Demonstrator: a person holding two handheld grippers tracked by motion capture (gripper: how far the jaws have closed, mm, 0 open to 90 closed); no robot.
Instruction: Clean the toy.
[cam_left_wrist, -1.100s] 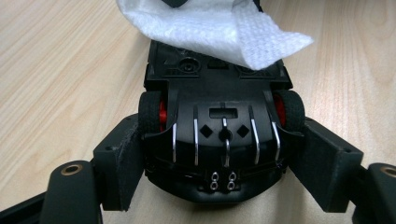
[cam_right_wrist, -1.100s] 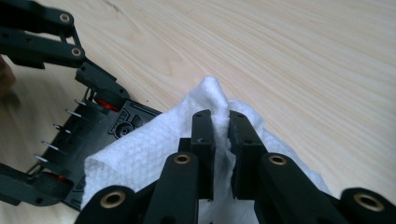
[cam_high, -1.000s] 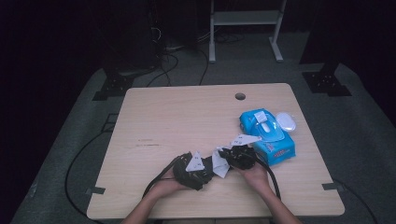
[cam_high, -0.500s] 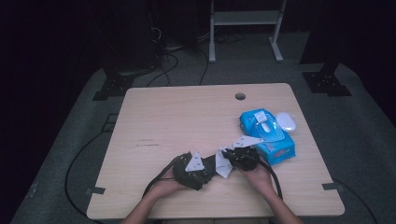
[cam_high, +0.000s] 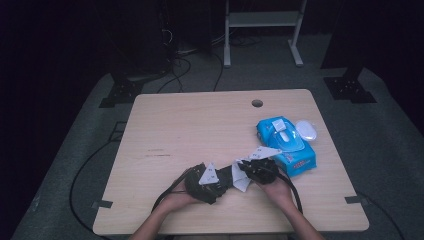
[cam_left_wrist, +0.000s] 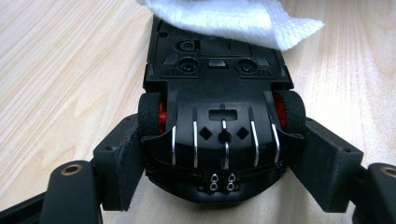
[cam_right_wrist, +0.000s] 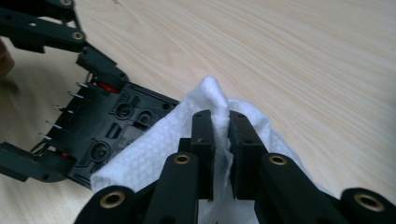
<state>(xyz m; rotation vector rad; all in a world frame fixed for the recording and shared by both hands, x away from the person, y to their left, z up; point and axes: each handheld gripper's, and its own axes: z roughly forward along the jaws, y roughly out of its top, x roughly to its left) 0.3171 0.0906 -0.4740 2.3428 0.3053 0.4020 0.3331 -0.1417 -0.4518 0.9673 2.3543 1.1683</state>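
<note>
Left gripper (cam_left_wrist: 219, 186): lying low at lower centre of the high view, its jaws clamping a black plastic toy car (cam_left_wrist: 219, 116), upturned, ribbed underside and red-hubbed rubber wheels showing. Right gripper (cam_right_wrist: 220, 135): angling in beside it, pinching a white, dimpled wet wipe (cam_right_wrist: 154, 144) that is draping over the car's chassis on the pale wood-grain table (cam_high: 200, 125).

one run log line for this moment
left tongs: shut on toy car, underside up | right tongs: shut on white wipe, on car underside | wipe pack: table right
</note>
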